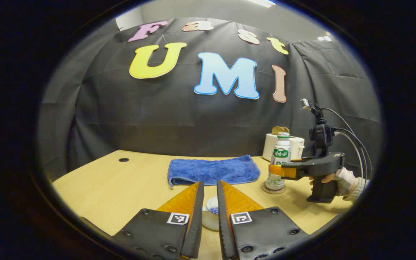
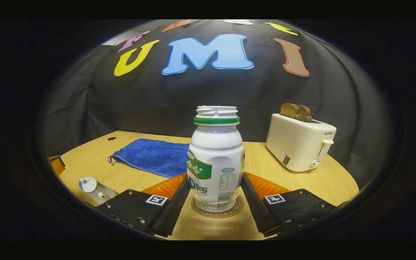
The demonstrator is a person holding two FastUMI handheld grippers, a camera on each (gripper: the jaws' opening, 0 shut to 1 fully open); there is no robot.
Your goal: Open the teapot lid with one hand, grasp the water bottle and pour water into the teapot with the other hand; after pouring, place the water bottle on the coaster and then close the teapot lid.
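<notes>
one water bottle (image 2: 215, 159) stands upright on one round coaster (image 2: 217, 211) on the table (image 2: 301, 180), at 6 o'clock in the right gripper view, its cap off and the threaded mouth open. the right gripper (image 2: 215, 196) has its fingers (image 2: 177, 196) on either side of the bottle's lower body, close against it at left and right; whether both press on it i cannot tell. in the left gripper view the same bottle (image 1: 279, 160) sits at 3 o'clock with the right gripper (image 1: 276, 170) reaching to it from the right, held by a gloved hand (image 1: 338, 178).

the left gripper (image 1: 210, 202) shows at 6 o'clock of its own view, fingers (image 1: 196, 216) a little apart with a narrow gap, and in that gap is the white top of one teapot (image 1: 210, 213) with blue marks; whether the fingers touch it i cannot tell. the teapot (image 2: 94, 188) shows again at 8 o'clock in the right gripper view, low at the table's edge.

one blue towel (image 1: 213, 169) lies folded flat mid-table. one white toaster (image 2: 300, 146) stands at 3 o'clock in the right gripper view, with two brown slices of bread (image 2: 296, 112) sticking up from it
</notes>
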